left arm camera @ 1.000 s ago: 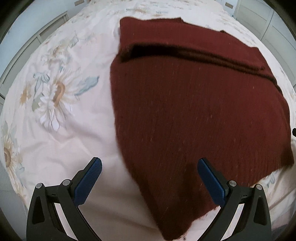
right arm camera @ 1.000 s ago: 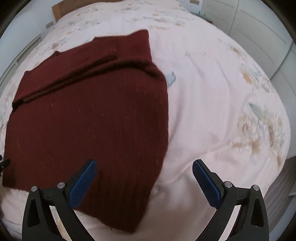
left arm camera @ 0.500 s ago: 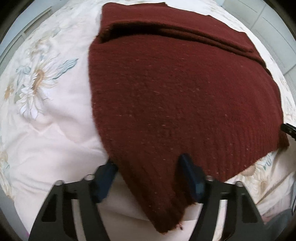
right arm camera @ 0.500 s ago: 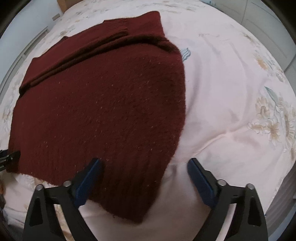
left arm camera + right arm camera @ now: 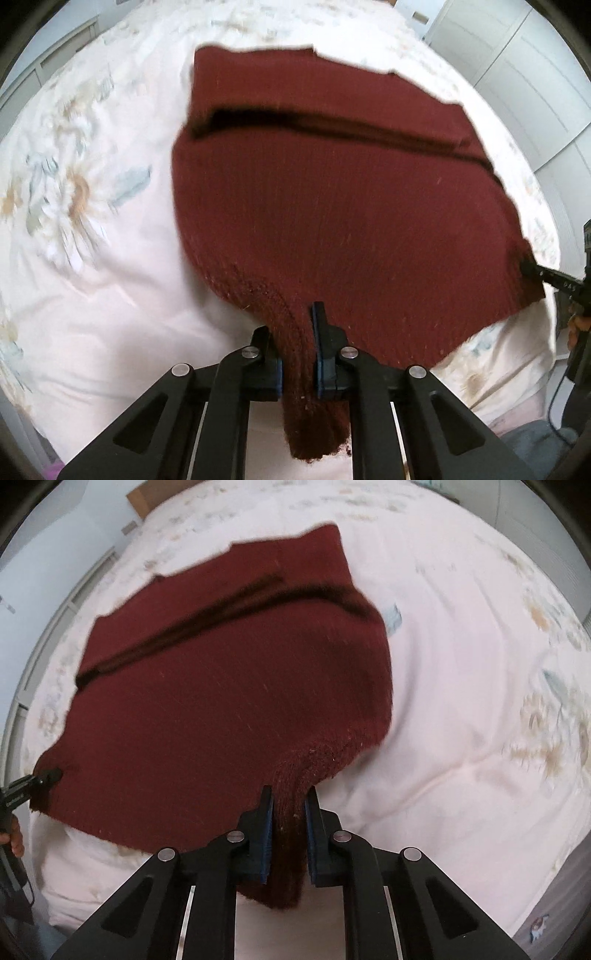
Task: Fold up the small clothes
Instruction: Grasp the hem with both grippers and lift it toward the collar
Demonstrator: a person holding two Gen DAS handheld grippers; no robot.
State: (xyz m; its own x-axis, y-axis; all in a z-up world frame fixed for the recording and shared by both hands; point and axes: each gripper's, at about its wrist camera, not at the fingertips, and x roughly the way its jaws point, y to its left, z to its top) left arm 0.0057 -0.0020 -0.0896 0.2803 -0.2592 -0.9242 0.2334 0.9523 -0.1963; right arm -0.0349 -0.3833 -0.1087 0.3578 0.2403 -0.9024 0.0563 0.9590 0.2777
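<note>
White cupboard doors (image 5: pixel 517 85) are seen beyond a bed (image 5: pixel 110 277) covered with a pale floral sheet, on which a dark red knitted sweater (image 5: pixel 332 206) is spread. Its far part lies flat, with a dark fold line running across it from side to side. The near hem is gathered up at two corners and raised off the sheet.

The left gripper (image 5: pixel 297 354) is clenched on the sweater's near left corner: the ribbed hem is bunched between the blue pads, and a tuft hangs down below them. Its jaws have just been closing, with the knit between them. In the right wrist view this gripper's tip (image 5: pixel 44 777) is seen at the sweater's far left edge, with a fingertip (image 5: pixel 14 834) of the hand holding it just below.

The right gripper (image 5: pixel 288 825) is likewise clamped on the near right corner, the hem squeezed into a narrow ridge between its pads and a short end hanging beneath. Its jaws too have just been closing on the fabric. Its tip (image 5: pixel 535 269) shows at the right edge of the left wrist view, touching the sweater's corner. Both views are slightly blurred
</note>
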